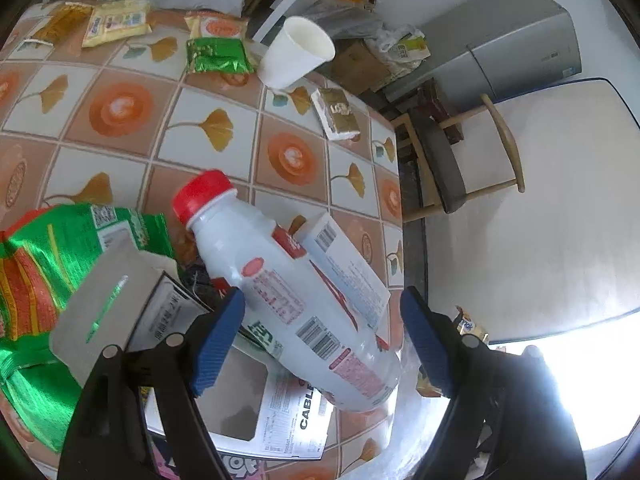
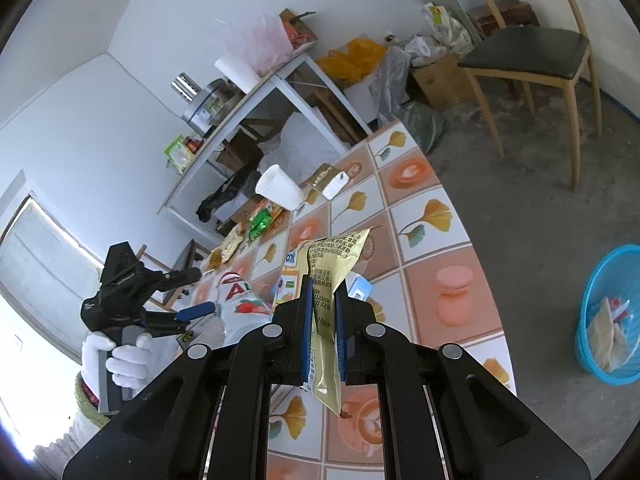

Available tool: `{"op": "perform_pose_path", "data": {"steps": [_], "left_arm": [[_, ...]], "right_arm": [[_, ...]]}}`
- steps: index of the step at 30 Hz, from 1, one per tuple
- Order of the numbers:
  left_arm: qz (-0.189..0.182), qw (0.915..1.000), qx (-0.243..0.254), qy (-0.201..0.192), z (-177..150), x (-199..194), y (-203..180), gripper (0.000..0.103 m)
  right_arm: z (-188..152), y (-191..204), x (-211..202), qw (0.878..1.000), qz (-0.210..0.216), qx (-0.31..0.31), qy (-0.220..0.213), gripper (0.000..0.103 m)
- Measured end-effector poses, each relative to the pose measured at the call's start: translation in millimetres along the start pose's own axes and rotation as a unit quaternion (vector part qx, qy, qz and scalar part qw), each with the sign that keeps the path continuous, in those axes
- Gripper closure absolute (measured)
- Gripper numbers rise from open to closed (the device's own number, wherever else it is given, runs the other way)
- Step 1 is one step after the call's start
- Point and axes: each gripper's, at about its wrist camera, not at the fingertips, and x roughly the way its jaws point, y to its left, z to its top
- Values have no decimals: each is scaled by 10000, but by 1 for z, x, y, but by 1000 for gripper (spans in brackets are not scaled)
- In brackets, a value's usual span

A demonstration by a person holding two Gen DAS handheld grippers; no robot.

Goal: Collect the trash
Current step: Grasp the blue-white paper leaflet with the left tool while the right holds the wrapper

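Note:
A white plastic bottle [image 1: 288, 292] with a red cap lies on the patterned table [image 1: 224, 128]. My left gripper [image 1: 320, 320] is open, its blue pads on either side of the bottle's lower body, not touching on the right. It also shows in the right wrist view [image 2: 196, 312] next to the bottle [image 2: 240, 304]. My right gripper [image 2: 324, 312] is shut on a gold wrapper [image 2: 332, 276], held above the table. A blue basket [image 2: 612, 316] with trash in it stands on the floor at the right.
A white paper cup [image 1: 294, 54], green and yellow snack packets [image 1: 218, 54], a gold pack [image 1: 338, 114], a green bag [image 1: 44, 264], a white carton [image 1: 344, 268] and flat boxes [image 1: 280, 424] lie on the table. A chair [image 2: 528, 60] stands beyond the table edge.

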Motion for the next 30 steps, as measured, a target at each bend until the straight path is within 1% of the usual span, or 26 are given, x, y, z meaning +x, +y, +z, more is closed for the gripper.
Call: {"op": "perform_pose_path", "data": {"steps": [2,3,4,5,6,8,9,10,12,13,14,16,17,18,20,21,22,23,24,25,26,27,28,29,30], "left_arm": [[122,9999,-3,-46,0,0,-1,26],[245,9996,105,-135,-1,-3,-4,26],[473,9977,320,-364,-2,-10,-11,26],[647,9951,524,-542,-3,-15,-16,26],[867,9898,836,-757,-4,-21,-25,26],[1092,9810,1298,-942,-4,-25,-37,26],[1152,9779,1492,-904,-2,-23,-44,26],[1179,9749,1741,-735,1,-16,-53,26],[1178,9710,2036,-418,8,0,-64,26],[1253,9678,2176,-178,14,13,-70,26],[1297,9648,2287,-22,16,23,-74,26],[1330,9531,2691,398,17,46,-86,26],[1365,9413,3001,721,15,63,-96,26],[1423,9294,3271,948,11,75,-103,26],[1611,8871,4088,1417,-5,101,-123,26],[1636,8644,4472,1615,-15,110,-130,26],[1635,8397,4861,1786,-27,118,-138,26],[1685,8107,5269,1916,-40,126,-145,25],[1752,7847,5582,2049,-53,133,-150,25],[1776,7658,5788,2166,-61,138,-152,25],[1770,7396,6065,2321,-73,145,-155,25],[1839,7170,6279,2404,-82,150,-154,25],[2030,6876,6505,2506,-91,160,-152,25],[2216,6662,6642,2568,-97,168,-149,25],[2404,6516,6715,2584,-99,176,-145,25]], "right_arm": [[1,-2,-1,10000,-33,17,-16,94],[1,-3,-2,10000,-31,42,-29,94],[1,-3,-2,10000,-33,52,-42,94],[1,-4,-3,10000,-41,55,-61,94],[2,-6,-4,9999,-47,61,-79,94],[3,-9,-5,9999,-44,96,-92,94],[4,-11,-4,9999,-47,110,-96,94],[4,-12,-4,9999,-41,124,-99,94],[4,-15,-3,9998,-2,172,-103,94],[4,-16,-3,9998,11,187,-105,94],[4,-17,-3,9997,22,201,-108,94],[3,-19,-3,9997,32,221,-112,94],[2,-21,-4,9997,29,237,-111,94],[3,-24,-4,9996,23,257,-111,94],[2,-30,-5,9994,9,320,-116,94],[3,-33,-5,9993,-1,357,-120,94],[3,-37,-5,9991,-8,395,-125,94],[3,-40,-5,9990,-14,426,-129,94],[4,-44,-6,9988,-26,475,-134,94],[4,-48,-6,9986,-34,515,-139,94],[5,-53,-6,9982,-31,577,-141,94],[5,-56,-6,9980,-26,617,-140,94],[6,-59,-5,9978,-23,654,-144,94],[7,-62,-5,9975,-18,686,-153,94],[7,-64,-5,9974,-13,705,-158,94]]}}
